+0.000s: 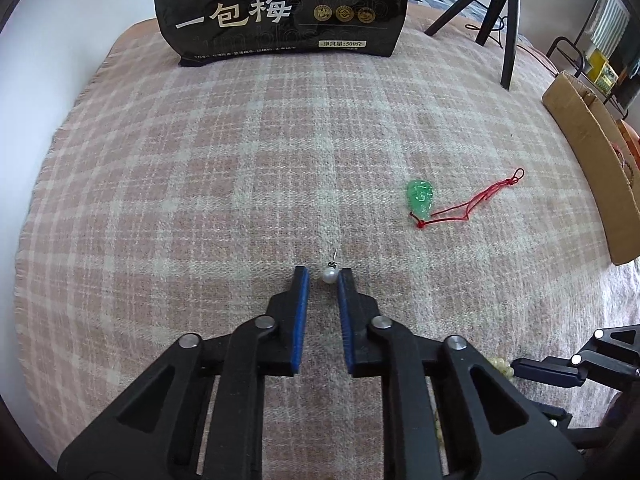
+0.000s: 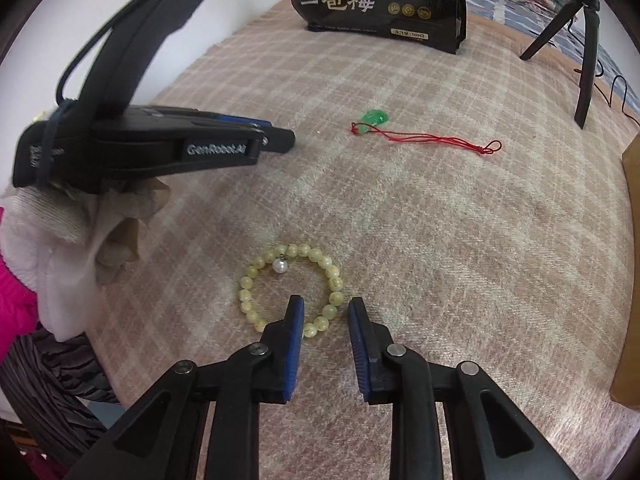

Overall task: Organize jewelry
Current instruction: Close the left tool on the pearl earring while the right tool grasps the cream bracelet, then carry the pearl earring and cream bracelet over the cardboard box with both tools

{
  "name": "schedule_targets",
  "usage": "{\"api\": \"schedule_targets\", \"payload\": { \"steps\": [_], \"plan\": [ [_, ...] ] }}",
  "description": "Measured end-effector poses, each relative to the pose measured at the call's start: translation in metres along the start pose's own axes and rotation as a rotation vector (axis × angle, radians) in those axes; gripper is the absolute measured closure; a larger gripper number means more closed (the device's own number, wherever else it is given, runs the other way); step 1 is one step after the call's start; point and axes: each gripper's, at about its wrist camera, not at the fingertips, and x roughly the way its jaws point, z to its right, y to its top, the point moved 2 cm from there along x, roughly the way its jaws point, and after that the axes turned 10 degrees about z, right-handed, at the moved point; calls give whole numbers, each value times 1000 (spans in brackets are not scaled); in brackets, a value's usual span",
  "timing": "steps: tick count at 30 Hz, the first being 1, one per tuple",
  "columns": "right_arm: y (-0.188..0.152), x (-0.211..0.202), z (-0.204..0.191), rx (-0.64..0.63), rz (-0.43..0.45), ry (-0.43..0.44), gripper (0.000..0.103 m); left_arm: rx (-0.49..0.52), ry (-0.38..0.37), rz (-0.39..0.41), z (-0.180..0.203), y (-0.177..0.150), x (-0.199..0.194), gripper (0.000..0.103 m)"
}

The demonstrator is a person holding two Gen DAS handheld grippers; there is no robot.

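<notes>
In the left wrist view my left gripper (image 1: 323,274) is open, low over the plaid cloth, with a white pearl earring (image 1: 329,274) between its fingertips, against the right pad. A green jade pendant (image 1: 419,199) on a red cord (image 1: 472,204) lies to the right. In the right wrist view my right gripper (image 2: 325,306) is open over the near edge of a yellow bead bracelet (image 2: 334,285). A second pearl earring (image 2: 279,266) lies inside the bracelet ring. The left gripper (image 2: 280,138) shows at upper left; the pendant (image 2: 374,119) lies beyond.
A black snack bag (image 1: 280,8) stands at the far edge of the plaid cloth (image 1: 200,160). A black tripod (image 1: 500,12) stands at the back right. A cardboard box (image 1: 592,152) lies along the right edge. The right gripper's arm (image 1: 576,360) shows at lower right.
</notes>
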Motion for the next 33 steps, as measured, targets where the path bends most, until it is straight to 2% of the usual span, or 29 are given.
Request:
{"api": "schedule_targets", "payload": {
  "steps": [5, 11, 19, 25, 33],
  "plan": [
    [4, 5, -7, -29, 8, -19, 97, 3, 1, -1, 1, 0, -3, 97],
    [7, -6, -4, 9, 51, 25, 98, -45, 4, 3, -7, 5, -11, 97],
    [18, -42, -12, 12, 152, 62, 98, -121, -7, 66, -23, 16, -35, 97],
    [28, -62, -3, 31, 214, 41, 98, -141, -15, 118, -24, 22, -52, 97],
    [36, -100, 30, 103, 307, -3, 98, -135, -76, 182, -5, 36, -75, 97]
  ]
}}
